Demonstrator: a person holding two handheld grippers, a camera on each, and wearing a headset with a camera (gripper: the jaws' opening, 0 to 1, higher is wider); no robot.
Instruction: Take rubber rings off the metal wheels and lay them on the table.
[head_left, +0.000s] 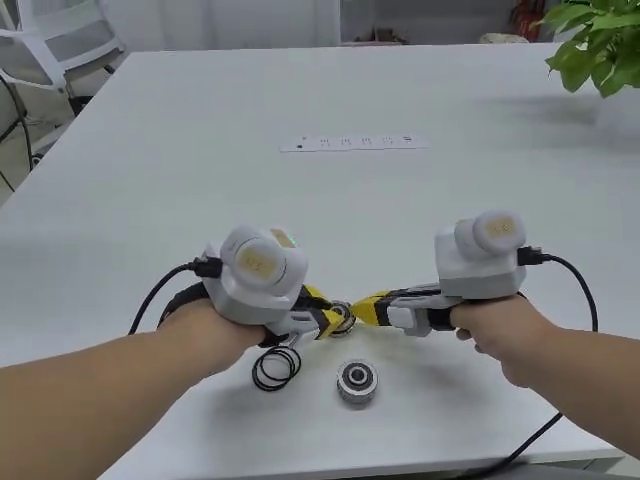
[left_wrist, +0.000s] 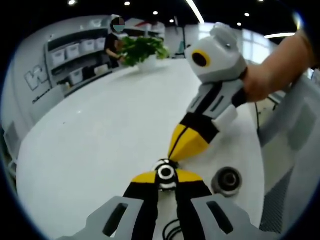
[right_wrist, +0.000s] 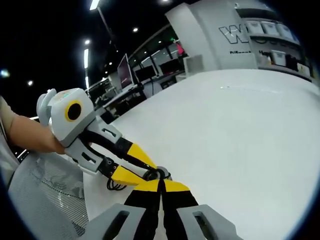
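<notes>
My left gripper (head_left: 330, 320) (left_wrist: 165, 176) is shut on a small metal wheel (head_left: 342, 316) (left_wrist: 166, 173) (right_wrist: 159, 174) and holds it just above the table. My right gripper (head_left: 363, 311) (right_wrist: 160, 183) faces it from the right with its jaws shut, the tips touching the wheel's rim. Whether they pinch a rubber ring there is too small to tell. It enters the left gripper view (left_wrist: 173, 156) from above. A few loose black rubber rings (head_left: 275, 367) (right_wrist: 115, 186) lie on the table below the left hand. A second metal wheel (head_left: 357, 381) (left_wrist: 226, 181) lies flat near the front edge.
The white table (head_left: 320, 200) stretches far ahead, with a socket strip (head_left: 355, 142) set in its middle. A green plant (head_left: 598, 45) stands at the far right corner. A chair (head_left: 60, 45) is at the far left. The front edge runs close below the second wheel.
</notes>
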